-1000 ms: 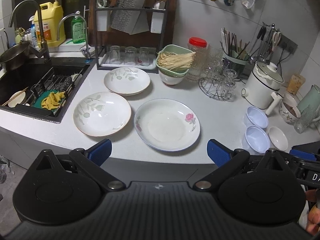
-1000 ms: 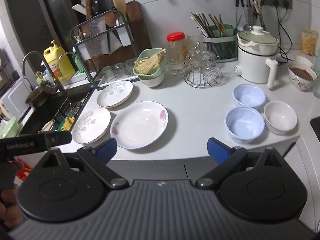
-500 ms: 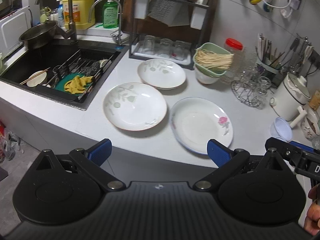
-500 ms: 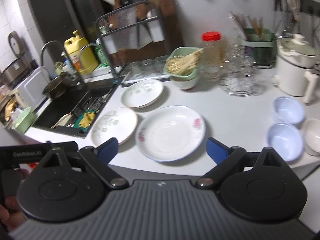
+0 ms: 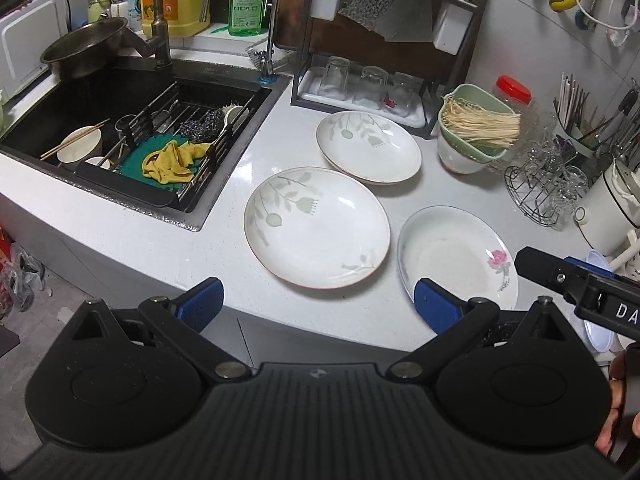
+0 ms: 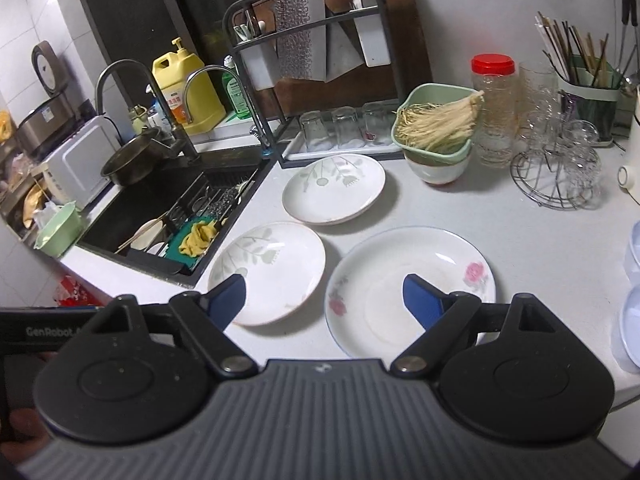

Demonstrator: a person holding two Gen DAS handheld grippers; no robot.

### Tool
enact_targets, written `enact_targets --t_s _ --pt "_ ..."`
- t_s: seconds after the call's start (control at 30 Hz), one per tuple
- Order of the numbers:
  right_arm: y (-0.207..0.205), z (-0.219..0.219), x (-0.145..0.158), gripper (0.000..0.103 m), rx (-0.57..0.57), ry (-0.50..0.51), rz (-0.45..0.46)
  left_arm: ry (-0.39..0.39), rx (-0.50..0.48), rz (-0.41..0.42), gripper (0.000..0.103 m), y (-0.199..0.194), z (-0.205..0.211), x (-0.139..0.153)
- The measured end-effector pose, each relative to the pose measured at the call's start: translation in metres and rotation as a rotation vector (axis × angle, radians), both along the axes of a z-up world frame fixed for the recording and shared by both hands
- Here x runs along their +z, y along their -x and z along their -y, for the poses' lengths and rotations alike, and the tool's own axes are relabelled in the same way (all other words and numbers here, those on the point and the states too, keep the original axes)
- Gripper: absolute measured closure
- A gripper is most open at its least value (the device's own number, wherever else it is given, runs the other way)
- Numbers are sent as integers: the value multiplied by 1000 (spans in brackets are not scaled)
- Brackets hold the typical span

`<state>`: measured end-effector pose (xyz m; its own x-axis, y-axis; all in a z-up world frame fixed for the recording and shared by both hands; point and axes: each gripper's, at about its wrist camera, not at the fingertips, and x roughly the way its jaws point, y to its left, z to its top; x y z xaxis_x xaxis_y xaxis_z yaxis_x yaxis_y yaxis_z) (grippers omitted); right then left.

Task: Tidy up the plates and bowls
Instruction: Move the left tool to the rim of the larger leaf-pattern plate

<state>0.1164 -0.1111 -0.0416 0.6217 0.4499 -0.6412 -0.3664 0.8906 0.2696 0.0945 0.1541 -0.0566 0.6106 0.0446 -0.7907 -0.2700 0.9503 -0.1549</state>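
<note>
Three white plates lie on the grey counter. A near leaf-pattern plate [image 5: 316, 226] [image 6: 266, 270] sits by the sink, a far leaf-pattern plate [image 5: 368, 146] [image 6: 334, 188] lies behind it, and a rose-pattern plate [image 5: 456, 252] [image 6: 412, 284] lies to the right. Pale blue bowls [image 6: 634, 276] show at the right edge. My left gripper [image 5: 316, 304] is open and empty, over the counter's front edge before the near leaf plate. My right gripper [image 6: 324, 300] is open and empty, low over the gap between the near leaf plate and the rose plate.
A black sink [image 5: 132, 136] with a drain rack, cloth and bowls lies left. A dish rack with glasses [image 5: 368, 84] stands behind. A green colander of noodles [image 5: 476, 132], a red-lidded jar [image 6: 492, 96], a wire glass stand [image 6: 560, 172] and a chopstick holder [image 6: 588, 96] stand right.
Both grippers have moved forward and left toward the plates, and the plates now look larger and nearer. The right gripper now hangs over the plates. Both stay open.
</note>
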Motion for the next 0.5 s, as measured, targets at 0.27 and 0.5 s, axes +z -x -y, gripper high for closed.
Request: enact_targets --t_s 0.27,0.5 --pt "-37 -33 -15 17 -57 -24 -50 14 -52 -51 0 -52 -43 -22" --pt "-61 -57 -39 19 -107 -18 -102 3 -124 -62 0 -93 -67 -40"
